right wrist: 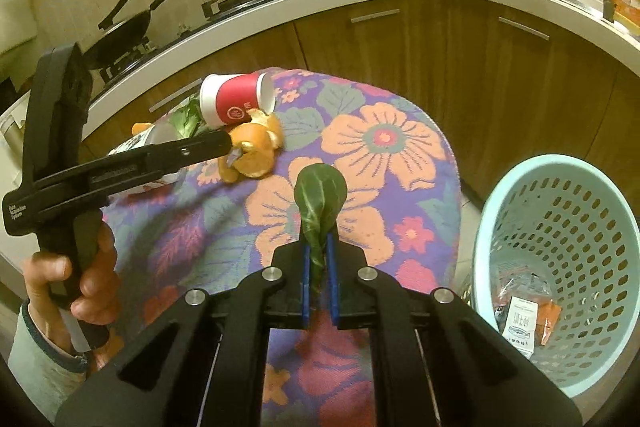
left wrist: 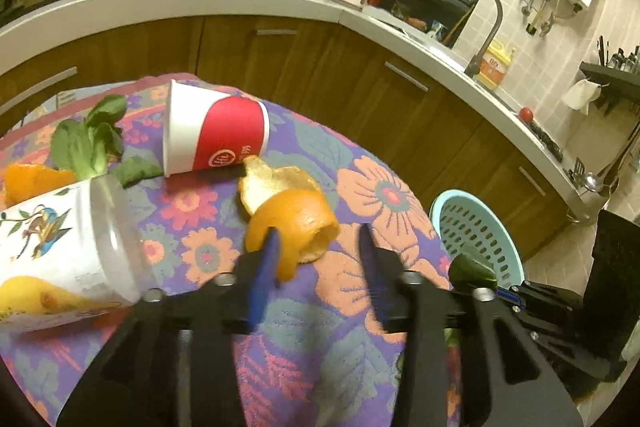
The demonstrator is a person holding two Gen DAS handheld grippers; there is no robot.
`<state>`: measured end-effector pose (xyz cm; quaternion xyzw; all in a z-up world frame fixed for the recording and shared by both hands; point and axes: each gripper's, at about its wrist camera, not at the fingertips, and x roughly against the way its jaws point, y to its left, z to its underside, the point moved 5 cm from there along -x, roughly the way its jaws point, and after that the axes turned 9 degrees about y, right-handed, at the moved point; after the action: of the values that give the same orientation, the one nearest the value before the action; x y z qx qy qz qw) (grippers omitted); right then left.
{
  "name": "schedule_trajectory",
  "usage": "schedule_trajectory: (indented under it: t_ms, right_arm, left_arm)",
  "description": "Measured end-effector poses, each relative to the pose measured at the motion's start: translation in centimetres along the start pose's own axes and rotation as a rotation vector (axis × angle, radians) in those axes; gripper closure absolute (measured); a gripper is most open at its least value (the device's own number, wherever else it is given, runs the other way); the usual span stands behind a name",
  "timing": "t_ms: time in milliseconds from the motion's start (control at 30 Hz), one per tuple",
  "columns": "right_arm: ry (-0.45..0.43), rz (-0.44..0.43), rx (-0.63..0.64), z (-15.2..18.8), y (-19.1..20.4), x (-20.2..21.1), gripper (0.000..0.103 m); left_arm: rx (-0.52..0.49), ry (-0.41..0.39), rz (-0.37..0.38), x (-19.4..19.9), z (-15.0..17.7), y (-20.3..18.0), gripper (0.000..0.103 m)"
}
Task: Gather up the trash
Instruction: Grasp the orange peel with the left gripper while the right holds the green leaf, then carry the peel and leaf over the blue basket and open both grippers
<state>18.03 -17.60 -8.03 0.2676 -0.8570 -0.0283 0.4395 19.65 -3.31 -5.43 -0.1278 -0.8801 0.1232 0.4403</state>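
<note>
An orange peel (left wrist: 294,217) lies on the floral tablecloth (left wrist: 320,327). My left gripper (left wrist: 318,241) is open around it, the left finger touching the peel; it also shows in the right wrist view (right wrist: 234,151) at the peel (right wrist: 256,147). My right gripper (right wrist: 319,247) is shut on a green leaf (right wrist: 320,195) above the table. A red and white paper cup (left wrist: 216,133) lies on its side behind the peel. A plastic bottle (left wrist: 60,247), leafy greens (left wrist: 88,143) and more peel (left wrist: 28,179) lie at the left.
A light blue perforated basket (right wrist: 560,267) stands on the floor right of the table, with wrappers inside; it also shows in the left wrist view (left wrist: 476,231). Wooden kitchen cabinets (left wrist: 360,75) and a counter with cooker, kettle and sink curve behind.
</note>
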Motion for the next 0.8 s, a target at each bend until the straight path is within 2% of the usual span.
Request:
schedule_trajectory:
  t_ms: [33,67,100,267,333,367,400,433,567,800]
  right_arm:
    - [-0.002,-0.001,-0.004,0.0,-0.2,0.2,0.098]
    - [-0.006,-0.001,-0.008,0.1,-0.4,0.3,0.098]
    - [-0.009,-0.003,-0.011,0.1,-0.5,0.4,0.098]
    - [-0.017,-0.012,-0.018,0.2,-0.9,0.7,0.098]
    - [-0.020,-0.012,-0.014,0.2,-1.0,0.8,0.098]
    - [-0.022,-0.010,-0.012,0.2,-1.1,0.8,0.098]
    - [-0.023,-0.009,-0.010,0.3,-1.1,0.9,0.098]
    - [-0.025,-0.006,-0.009,0.4,-1.2,1.0,0.098]
    - [-0.040,0.014,-0.022,0.5,-2.0,1.7,0.098]
    - [-0.110,0.057,-0.083,0.8,-4.9,4.9,0.098]
  left_arm:
    - [0.005,-0.004,-0.007,0.0,-0.1,0.0,0.043]
    - [0.013,-0.011,-0.013,0.1,-0.2,0.1,0.029]
    - [0.023,-0.020,-0.021,0.0,-0.4,0.1,0.024]
    - [0.021,0.056,-0.071,-2.6,-1.1,-0.5,0.023]
    - [0.019,0.084,-0.122,-3.9,-1.1,-0.5,0.027]
    - [0.021,0.097,-0.146,-4.5,-1.1,-0.3,0.041]
    - [0.025,0.117,-0.146,-5.1,-0.9,-0.2,0.062]
    - [0.028,0.105,-0.142,-5.0,-0.9,0.0,0.062]
    - [0.047,0.072,-0.087,-4.2,-0.7,0.5,0.085]
    - [-0.004,0.011,-0.031,-1.9,-0.3,-1.3,0.094]
